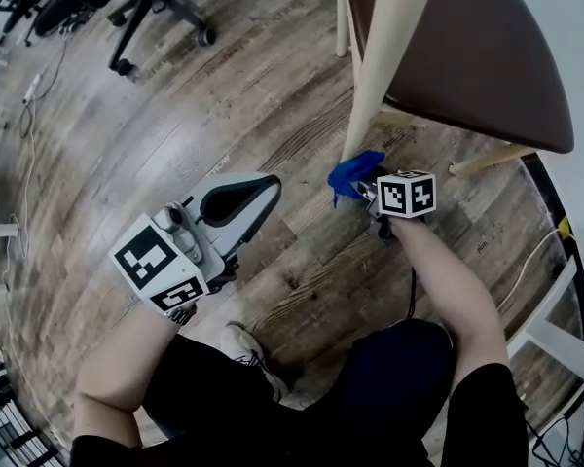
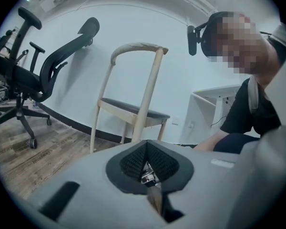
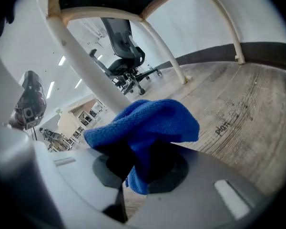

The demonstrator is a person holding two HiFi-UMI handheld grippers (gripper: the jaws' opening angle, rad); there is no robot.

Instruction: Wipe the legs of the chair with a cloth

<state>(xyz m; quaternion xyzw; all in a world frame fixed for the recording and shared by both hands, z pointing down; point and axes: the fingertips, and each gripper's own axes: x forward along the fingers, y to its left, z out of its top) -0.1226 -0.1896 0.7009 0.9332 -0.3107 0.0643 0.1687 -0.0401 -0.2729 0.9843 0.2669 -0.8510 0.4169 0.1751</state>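
Observation:
The chair has pale wooden legs and a dark brown seat, at the upper right of the head view. Its near leg slants down to the floor. My right gripper is shut on a bunched blue cloth, which is at the foot of that leg. In the right gripper view the cloth bulges out of the jaws, with the leg just behind it. My left gripper is held apart to the left, above the floor. Its jaws look shut with nothing in them, and they face the chair.
A black office chair on castors stands at the far left on the wooden floor. A white frame and a cable lie at the right by the wall. The person's shoe and knees are below the grippers.

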